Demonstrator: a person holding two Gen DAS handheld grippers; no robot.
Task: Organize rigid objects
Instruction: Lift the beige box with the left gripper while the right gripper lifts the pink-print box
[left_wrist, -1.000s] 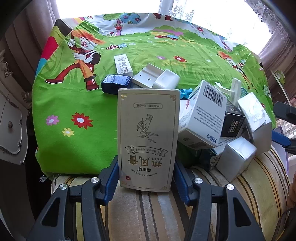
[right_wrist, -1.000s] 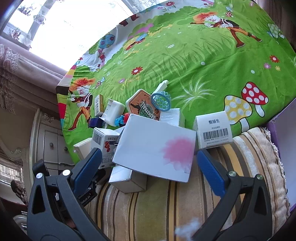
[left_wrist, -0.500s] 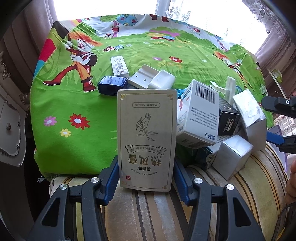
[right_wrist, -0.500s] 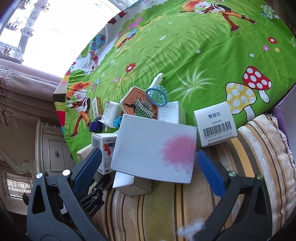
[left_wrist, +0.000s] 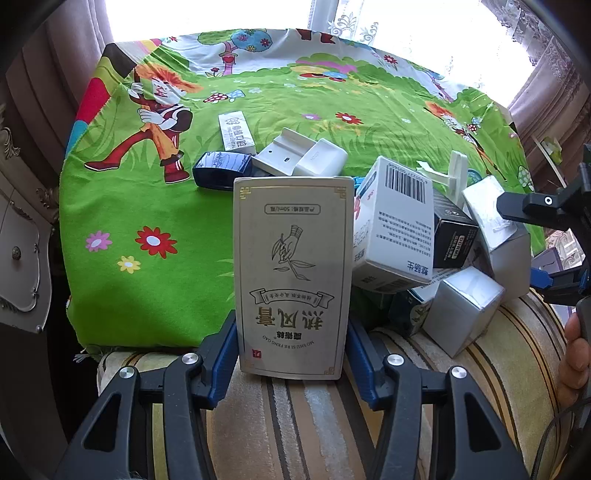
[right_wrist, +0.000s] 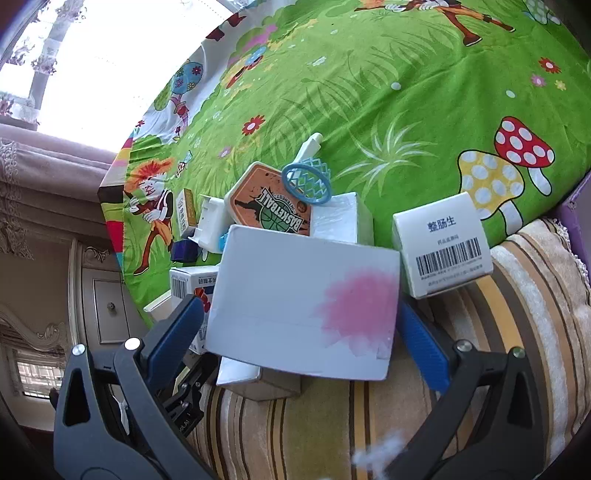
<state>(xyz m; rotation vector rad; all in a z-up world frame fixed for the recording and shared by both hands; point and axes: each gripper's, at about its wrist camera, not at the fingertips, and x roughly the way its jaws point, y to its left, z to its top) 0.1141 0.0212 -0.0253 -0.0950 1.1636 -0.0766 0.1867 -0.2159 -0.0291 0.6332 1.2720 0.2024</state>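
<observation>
The left tongs (left_wrist: 291, 354) clamp a tall cream cardboard box with gold lettering and a hand-and-sprig drawing (left_wrist: 291, 273); both blue pads press its lower side edges, and the box stands upright with its print upside down, its base over a striped beige-and-brown cushion (left_wrist: 314, 424). Just to its right sits a crowded heap of cartons: a white box with a barcode and blue print (left_wrist: 397, 229) leaning at a tilt, a small black box (left_wrist: 452, 236) behind it, and a plain silver-white cube (left_wrist: 465, 308) resting on the cushion's edge. Beyond the heap, on a bright green cartoon-print bedsheet (left_wrist: 155, 206), lie a dark blue box (left_wrist: 221, 170), a white plastic bracket (left_wrist: 295, 157) and a narrow white carton (left_wrist: 236, 131).

The right tongs (right_wrist: 299, 328) hold a wide white cardboard box with a pink flower blot (right_wrist: 303, 306); the left pad touches its left edge, and the right pad sits tight beside its right edge, so it looks gripped. Touching that box at the right is a white carton with a barcode label (right_wrist: 443, 243). Behind it stand an orange hexagonal basketball board (right_wrist: 269, 206) with a blue plastic hoop (right_wrist: 306, 182), tilted over the heap. At the right rim of the left view, part of the person's hand (left_wrist: 572, 354) shows.
</observation>
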